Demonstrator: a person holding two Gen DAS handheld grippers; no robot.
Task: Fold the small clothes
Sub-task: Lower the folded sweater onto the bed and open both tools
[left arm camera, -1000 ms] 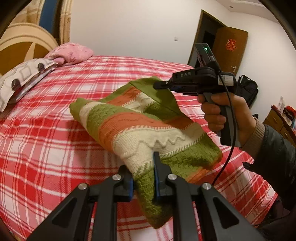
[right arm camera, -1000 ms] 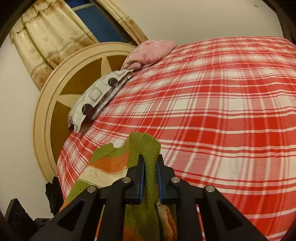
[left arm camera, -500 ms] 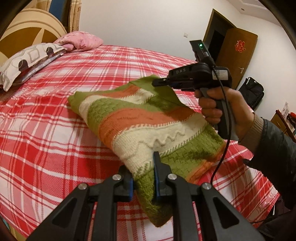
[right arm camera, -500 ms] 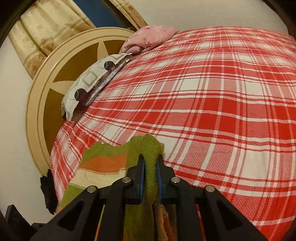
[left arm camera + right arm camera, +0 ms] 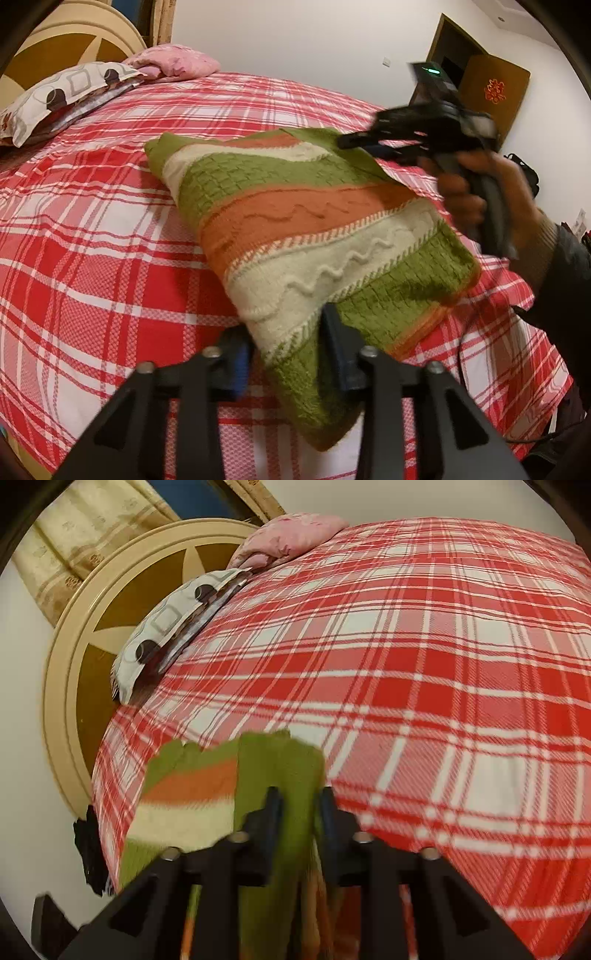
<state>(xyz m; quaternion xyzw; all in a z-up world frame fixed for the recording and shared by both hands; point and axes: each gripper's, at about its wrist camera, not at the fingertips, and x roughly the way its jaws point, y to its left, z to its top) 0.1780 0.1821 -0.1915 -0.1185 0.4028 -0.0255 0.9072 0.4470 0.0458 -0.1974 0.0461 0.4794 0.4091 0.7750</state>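
Observation:
A folded knit sweater (image 5: 314,229), striped green, orange and cream, lies on the red plaid bed (image 5: 92,240). In the left wrist view my left gripper (image 5: 286,343) is at its near corner; the jaws are opening, and the corner lies loose between them. The right gripper (image 5: 354,142), held in a person's hand (image 5: 480,192), is at the sweater's far corner. In the right wrist view the right gripper (image 5: 299,805) is also opening, with the green edge of the sweater (image 5: 280,768) still between its spread fingers.
Patterned pillow (image 5: 62,92) and pink pillow (image 5: 177,61) lie at the bed's head against a round headboard (image 5: 92,627). A brown door (image 5: 491,92) and a dark bag (image 5: 524,173) are at the far right. The plaid sheet (image 5: 443,664) stretches beyond the sweater.
Both grippers sank toward the bed with the sweater, which now rests on the sheet. Both pairs of jaws, shut on the sweater before, have spread apart.

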